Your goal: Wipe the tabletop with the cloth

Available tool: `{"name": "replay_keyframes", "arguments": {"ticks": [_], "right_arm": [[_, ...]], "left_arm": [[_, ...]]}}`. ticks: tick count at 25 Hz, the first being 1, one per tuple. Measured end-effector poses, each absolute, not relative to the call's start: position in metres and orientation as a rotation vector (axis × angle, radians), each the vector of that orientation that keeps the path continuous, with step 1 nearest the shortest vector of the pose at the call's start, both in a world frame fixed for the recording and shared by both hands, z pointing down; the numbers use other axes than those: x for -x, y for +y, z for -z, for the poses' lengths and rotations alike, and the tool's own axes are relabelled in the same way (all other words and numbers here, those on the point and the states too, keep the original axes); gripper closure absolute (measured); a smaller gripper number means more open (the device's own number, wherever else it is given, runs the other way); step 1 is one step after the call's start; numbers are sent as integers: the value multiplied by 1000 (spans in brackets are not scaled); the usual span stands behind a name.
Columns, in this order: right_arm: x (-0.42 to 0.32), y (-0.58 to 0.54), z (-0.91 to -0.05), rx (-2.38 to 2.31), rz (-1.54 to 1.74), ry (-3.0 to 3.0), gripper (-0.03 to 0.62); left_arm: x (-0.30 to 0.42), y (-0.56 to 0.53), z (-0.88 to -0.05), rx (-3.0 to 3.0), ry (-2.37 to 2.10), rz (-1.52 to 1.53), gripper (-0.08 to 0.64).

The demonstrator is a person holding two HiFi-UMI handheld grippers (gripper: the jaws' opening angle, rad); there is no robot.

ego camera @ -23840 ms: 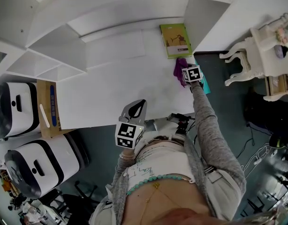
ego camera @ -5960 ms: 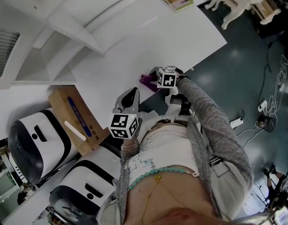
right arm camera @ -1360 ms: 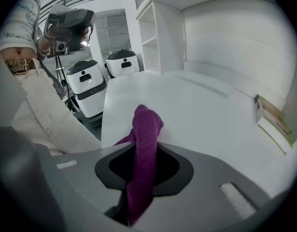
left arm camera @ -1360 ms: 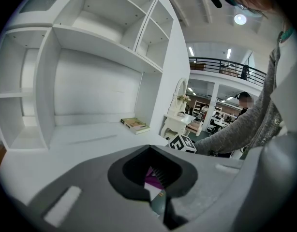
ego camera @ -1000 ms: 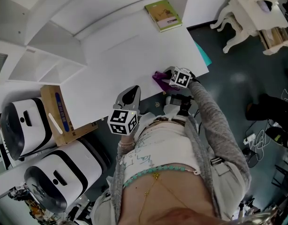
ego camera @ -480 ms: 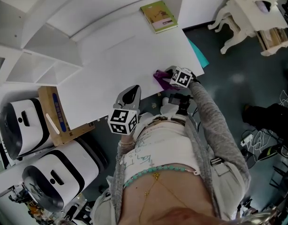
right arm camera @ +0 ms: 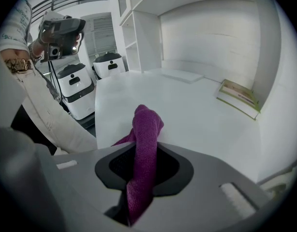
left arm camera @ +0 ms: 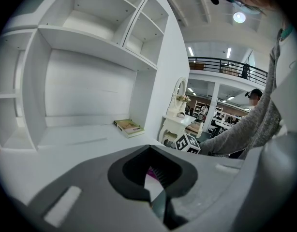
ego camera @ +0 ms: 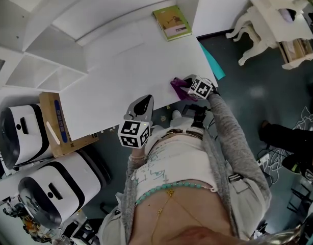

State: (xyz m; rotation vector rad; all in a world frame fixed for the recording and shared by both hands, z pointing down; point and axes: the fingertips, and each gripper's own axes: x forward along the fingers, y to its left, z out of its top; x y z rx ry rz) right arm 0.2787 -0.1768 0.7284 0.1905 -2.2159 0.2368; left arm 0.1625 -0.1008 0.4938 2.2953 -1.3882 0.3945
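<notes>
One cloth (right arm camera: 144, 129) in right gripper (ego camera: 188, 87), one book (ego camera: 172, 23) on tabletop (ego camera: 136, 70).

Right gripper (ego camera: 188, 89), jaws clamped on the purple cloth (ego camera: 178, 84), at successive stations on the white tabletop (ego camera: 131, 70). About twenty-four seconds earlier it lay at the far right, just beside the green book (ego camera: 172, 23). Six seconds ago it had come to the near edge, about midway along. Over the last second it has slid along that edge toward the near right corner, close to the teal sheet (ego camera: 212, 66).
</notes>
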Motion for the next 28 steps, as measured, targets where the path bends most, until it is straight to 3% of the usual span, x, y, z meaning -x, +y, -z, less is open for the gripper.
{"name": "replay_keyframes", "arguments": {"ticks": [28], "right_arm": [[-365,-210,-730,-449,-299,-2196,495]], "left_arm": [[-194,-110,-497,-2281,-1401,-405,560]]}}
